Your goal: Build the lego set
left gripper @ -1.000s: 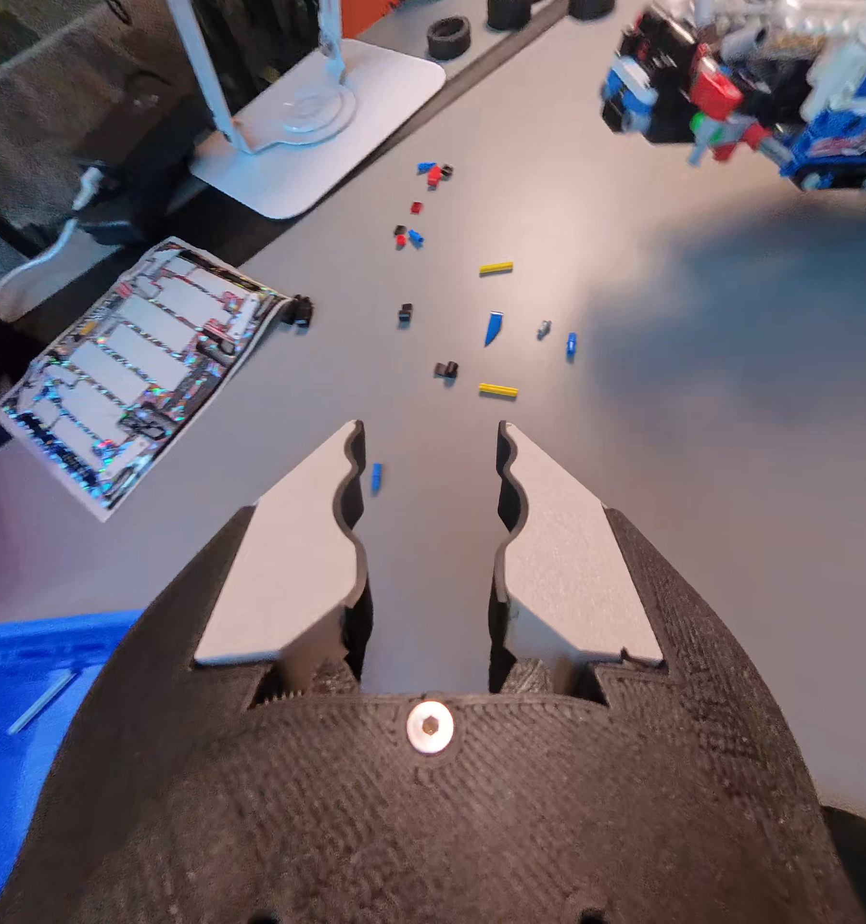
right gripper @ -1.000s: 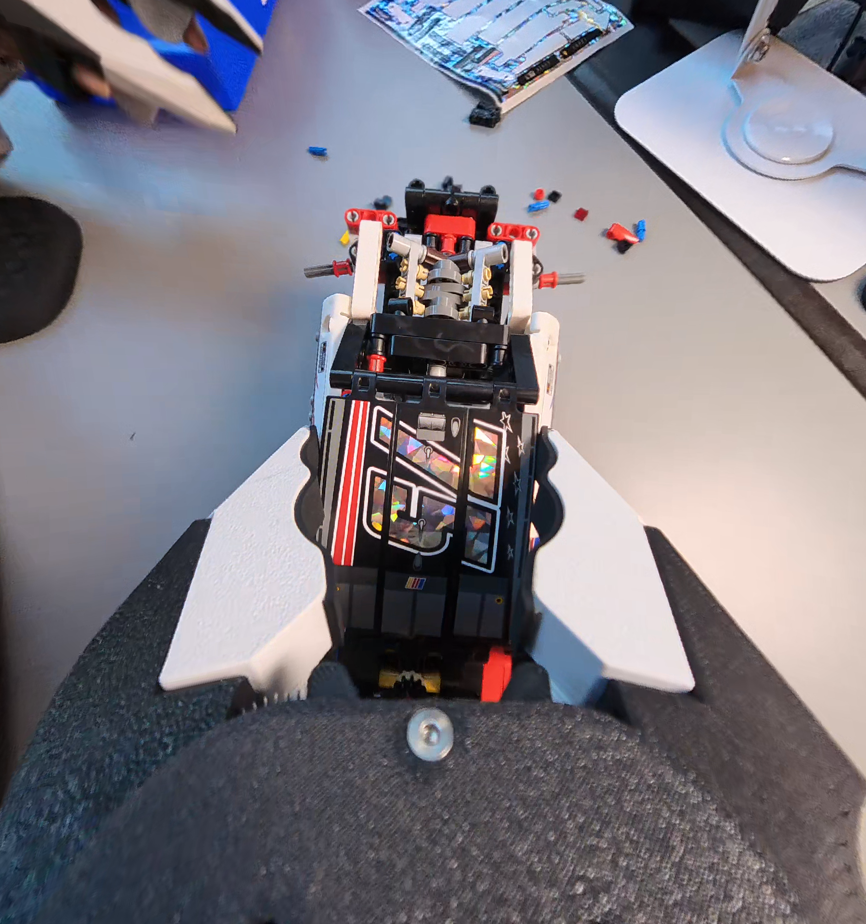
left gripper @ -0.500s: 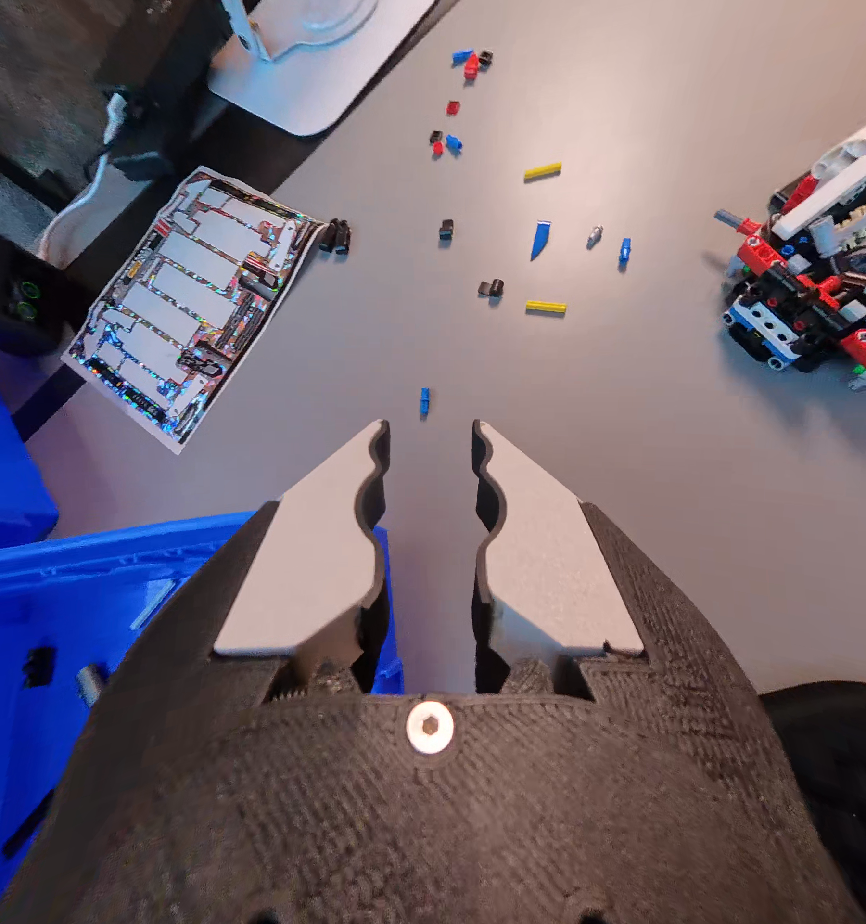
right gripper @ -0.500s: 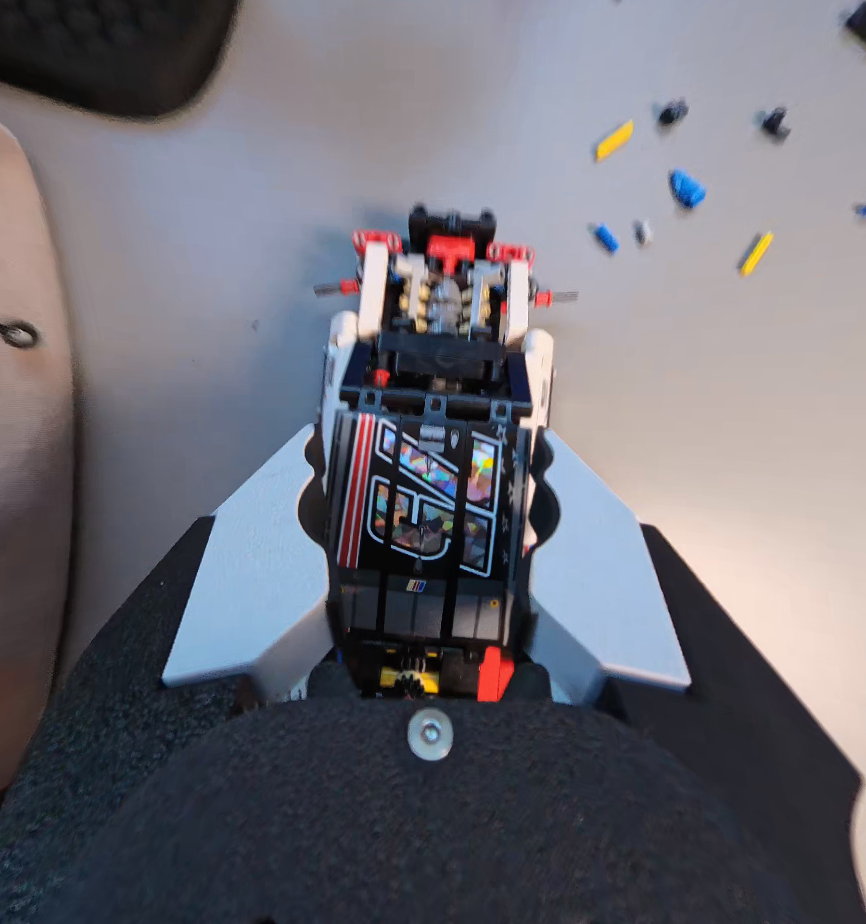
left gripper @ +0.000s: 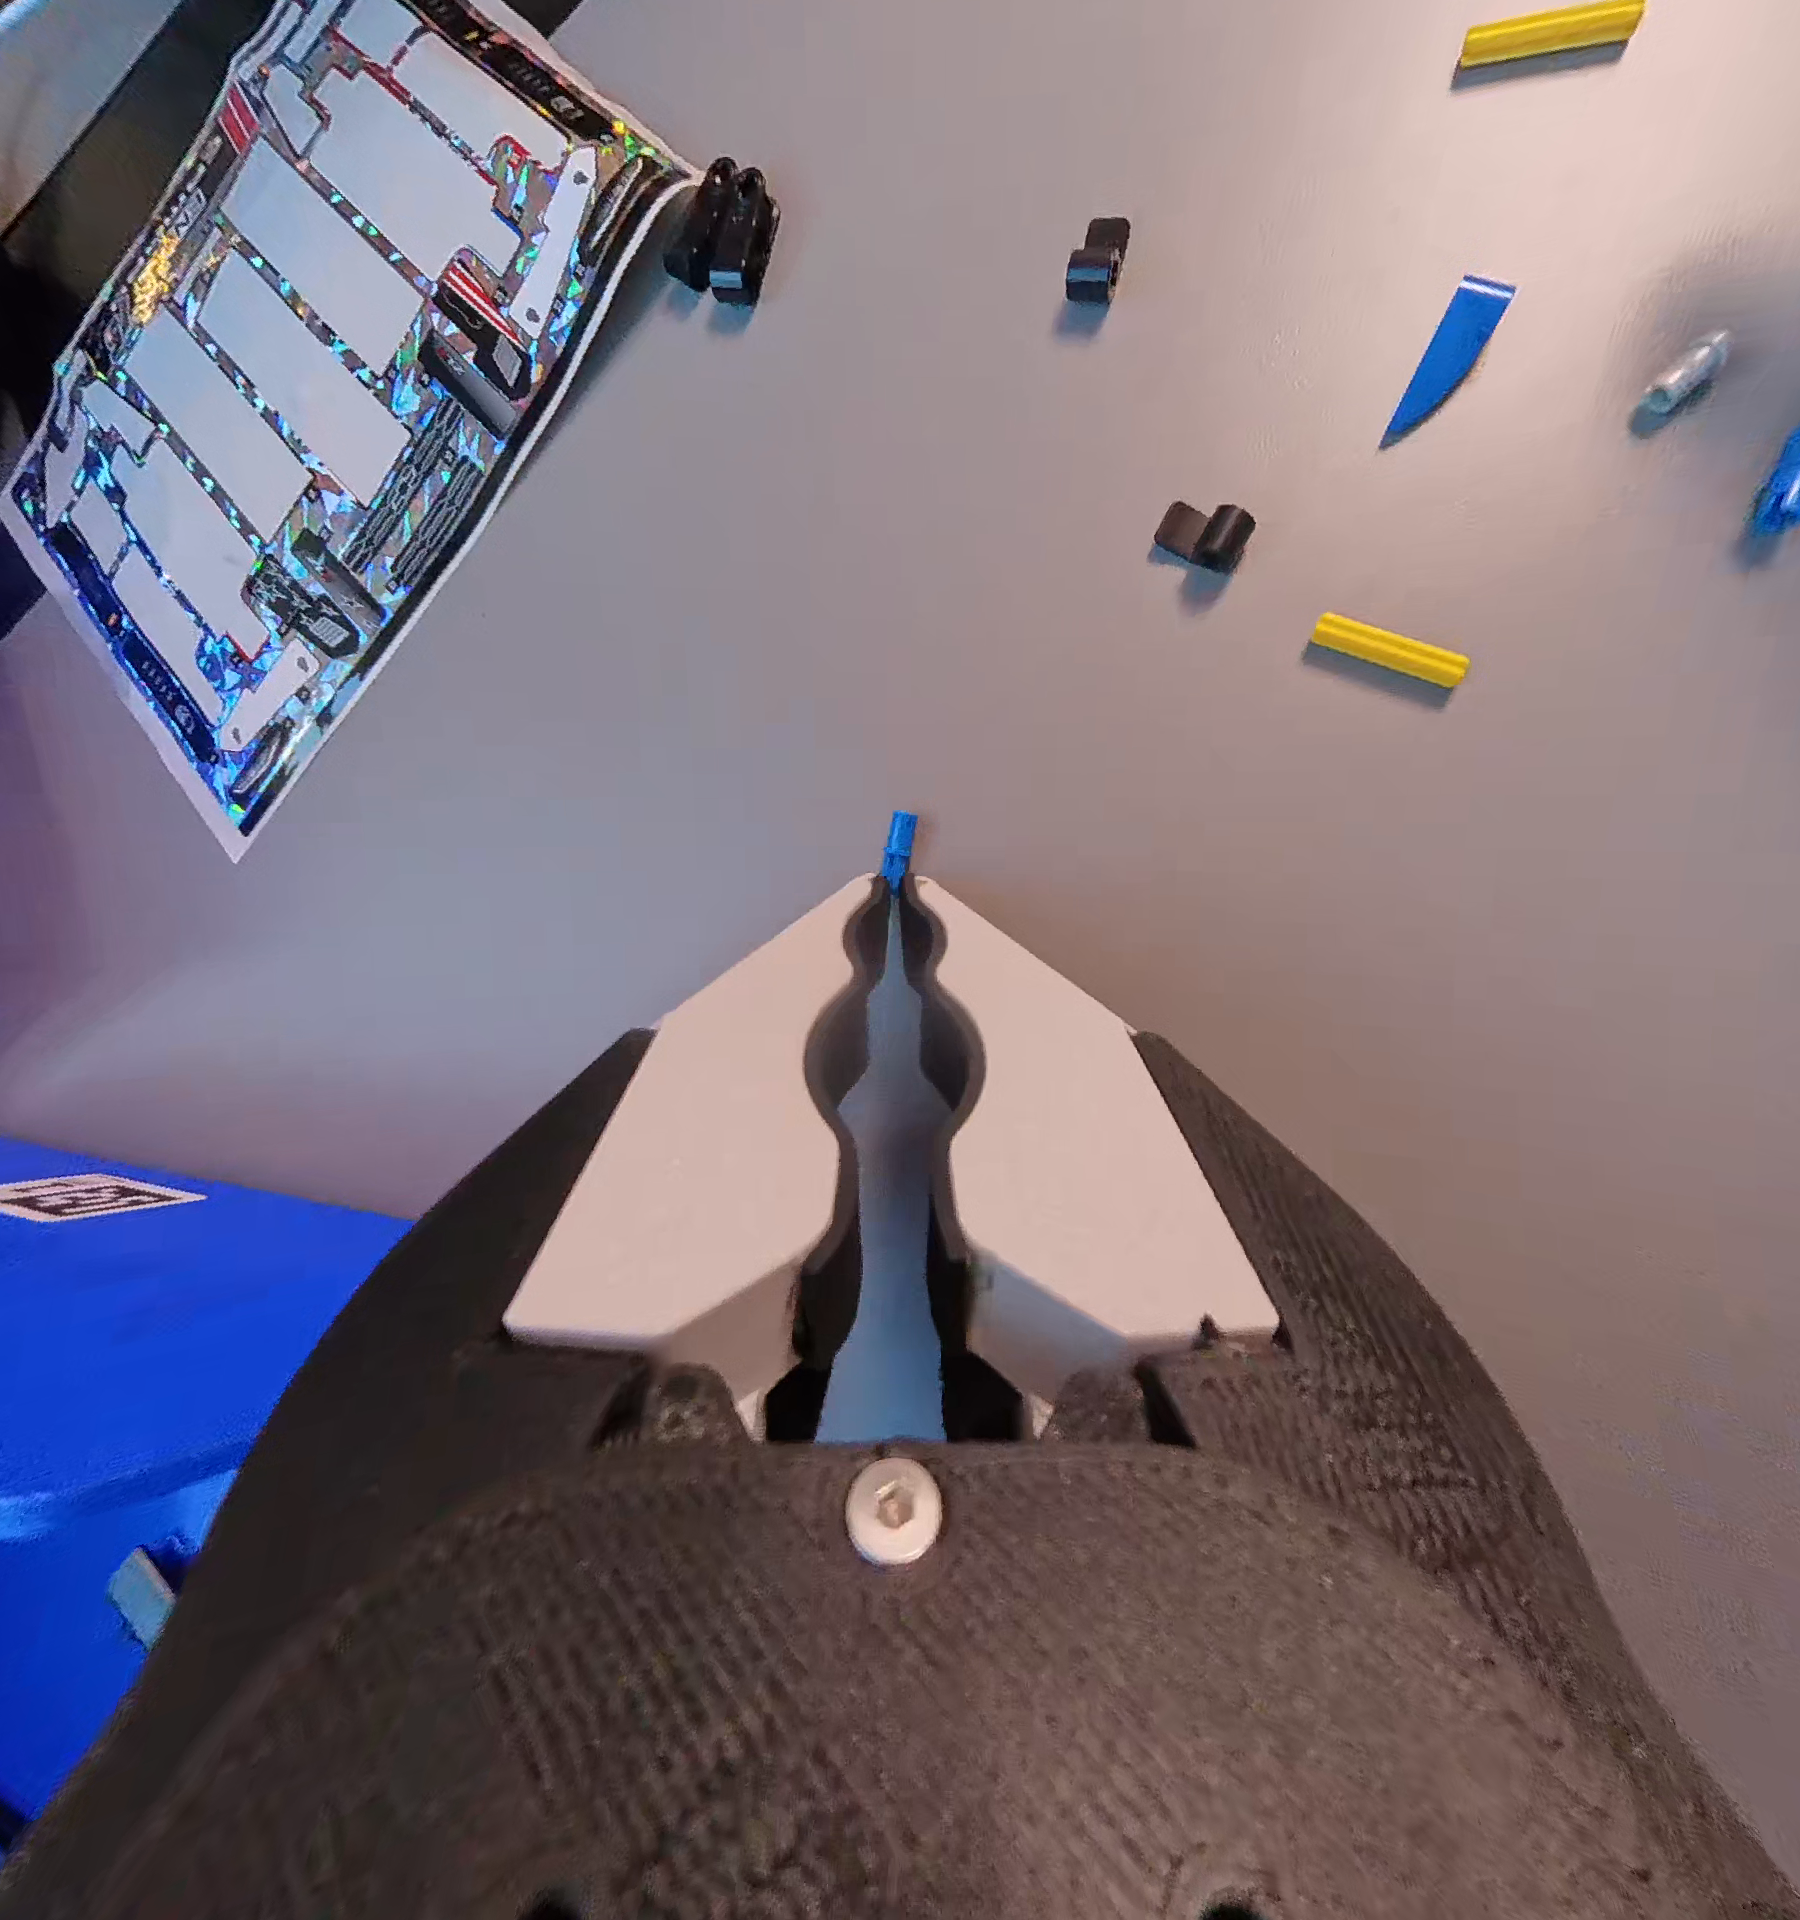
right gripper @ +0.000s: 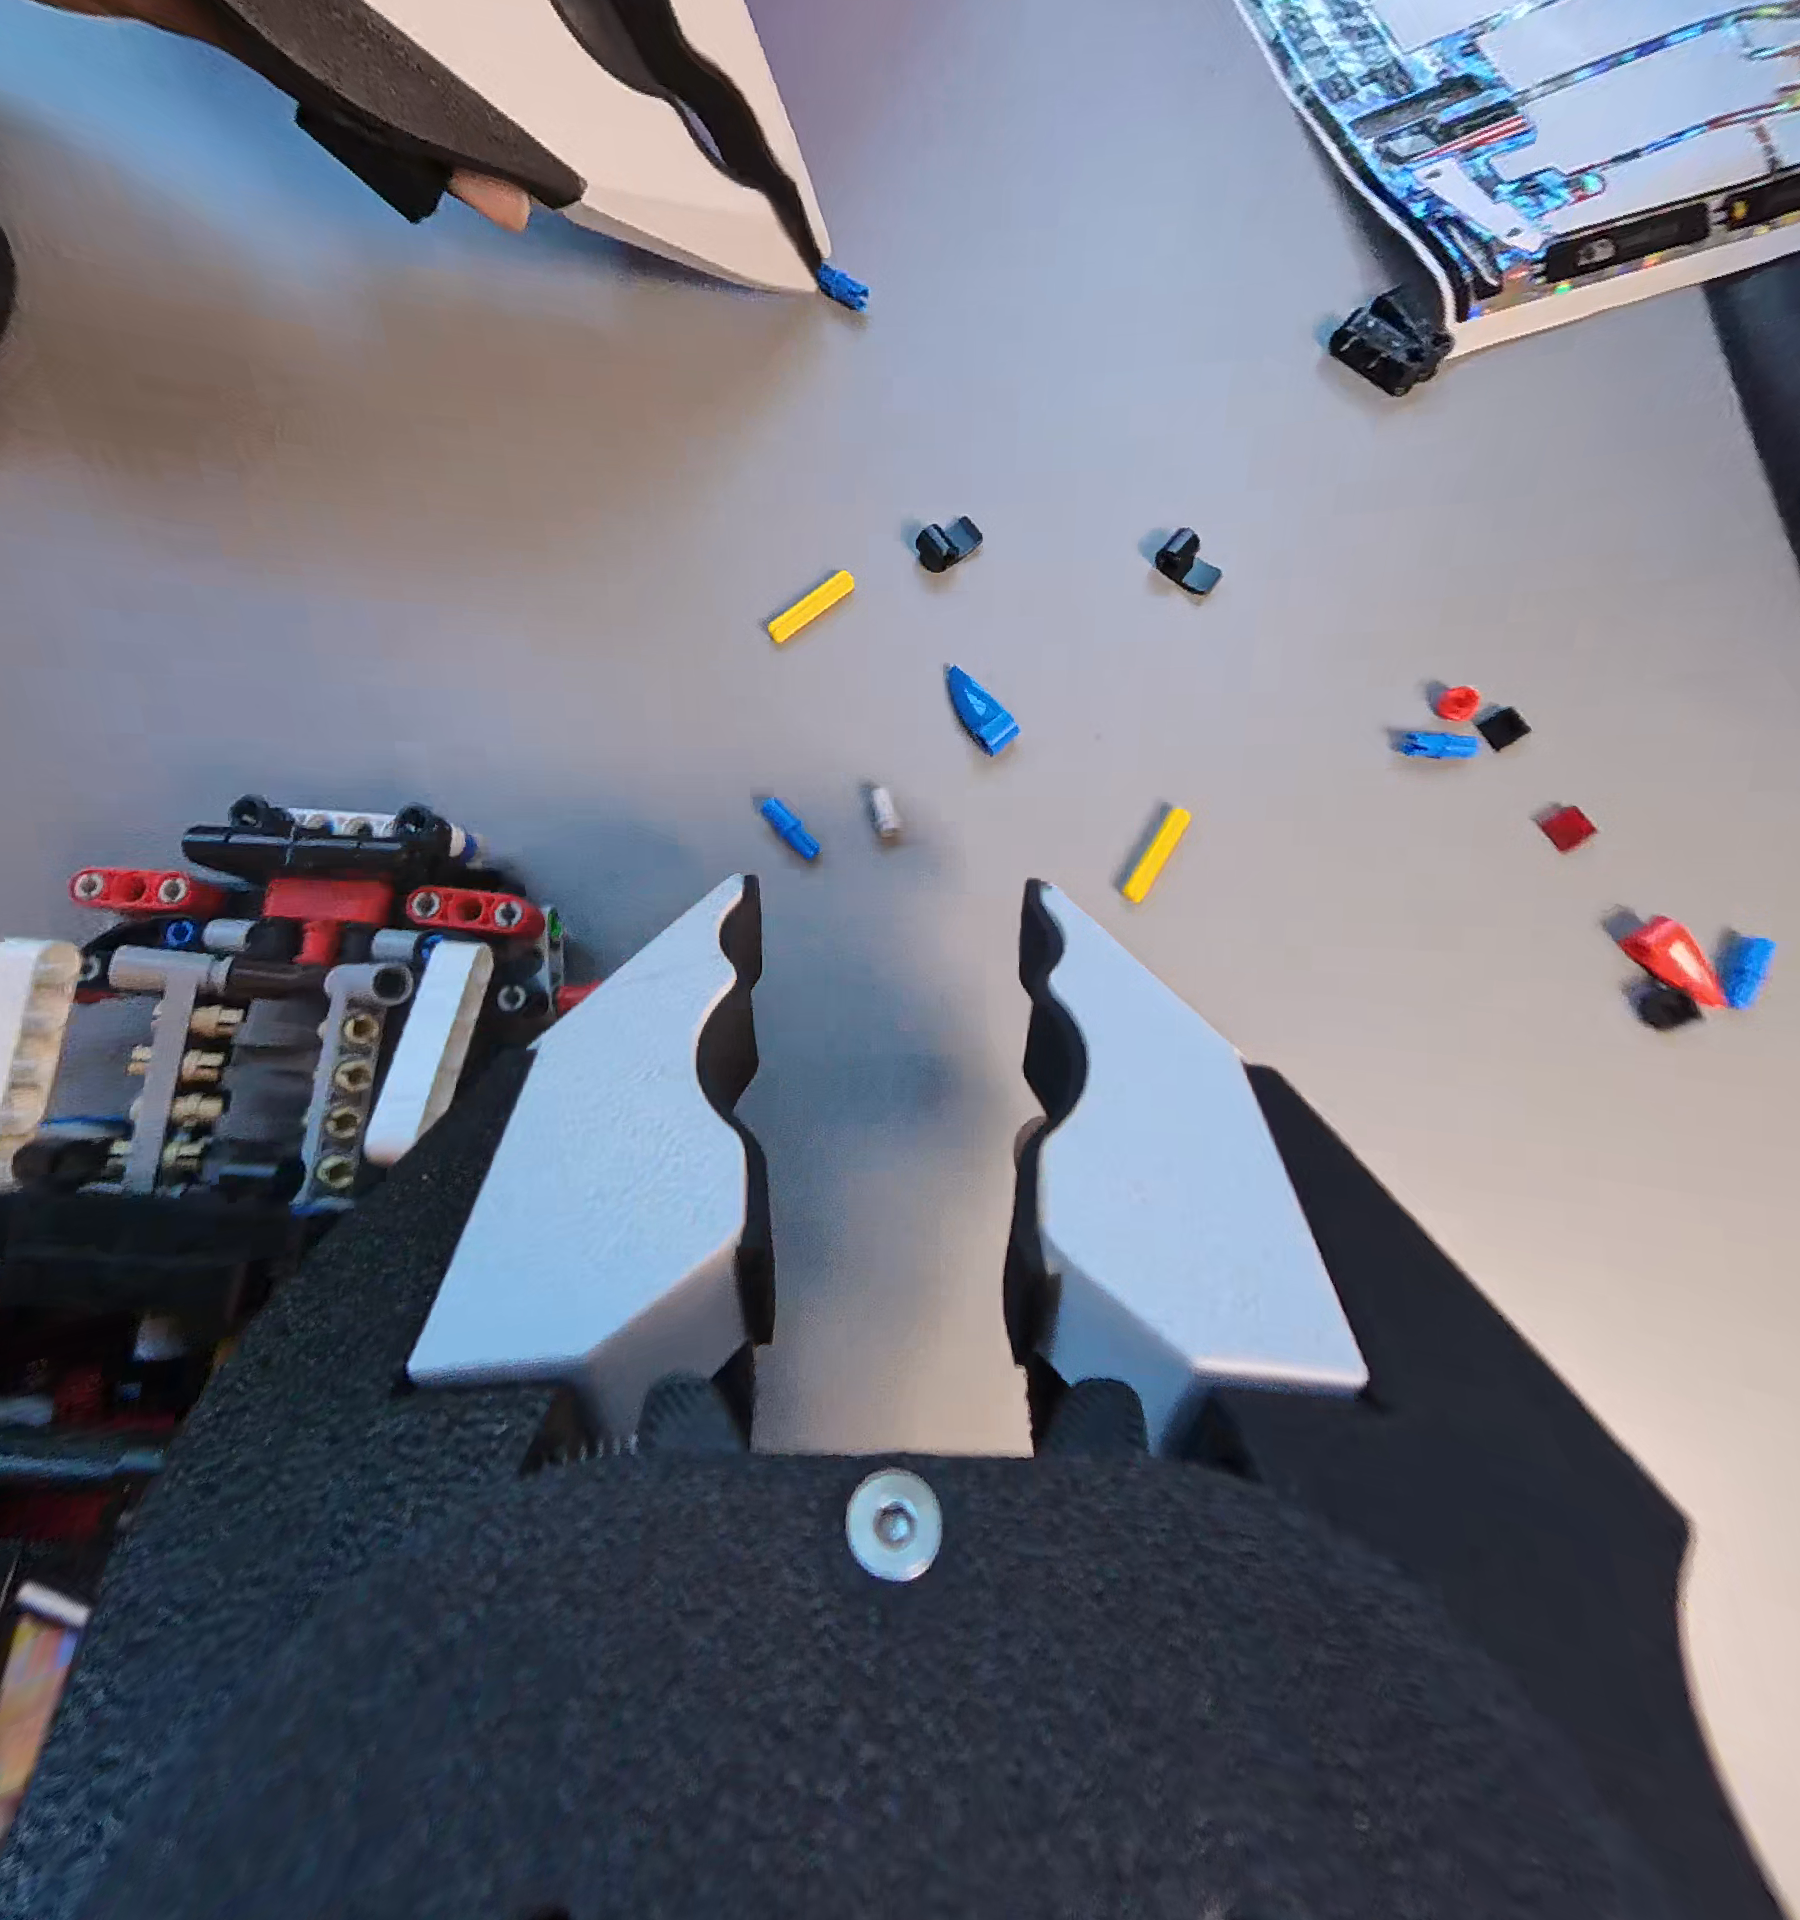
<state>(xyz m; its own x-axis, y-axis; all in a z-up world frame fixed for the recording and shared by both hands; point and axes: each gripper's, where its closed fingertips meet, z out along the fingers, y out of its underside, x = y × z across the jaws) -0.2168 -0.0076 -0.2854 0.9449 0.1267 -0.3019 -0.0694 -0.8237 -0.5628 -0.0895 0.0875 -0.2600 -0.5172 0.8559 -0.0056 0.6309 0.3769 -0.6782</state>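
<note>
The left tongs [left gripper: 897,883] were pressed together on a small blue pin [left gripper: 898,837], pinching it at the very tips so that most of it stuck out ahead, low over the grey worktop [left gripper: 1291,1039]. The right tongs [right gripper: 891,894] were spread and held nothing, hovering just beside the half-built car [right gripper: 252,1039], which sat on the worktop at their left.

The step in hand looked like fetching a pin for the car. The next move would call for carrying the pin across to the model and lining it up with an open hole, while the right tongs steadied the body. With so shallow a hold, the pin could twist or drop under any sideways push.

Loose parts lay well apart ahead: two yellow rods [right gripper: 811,606], a blue wedge [right gripper: 979,710] and black clips [right gripper: 946,542]. A sticker sheet [left gripper: 304,416] overhung the far edge, and a blue bin [left gripper: 96,1351] stood near the left tongs. The stretch between pin and car was open.
</note>
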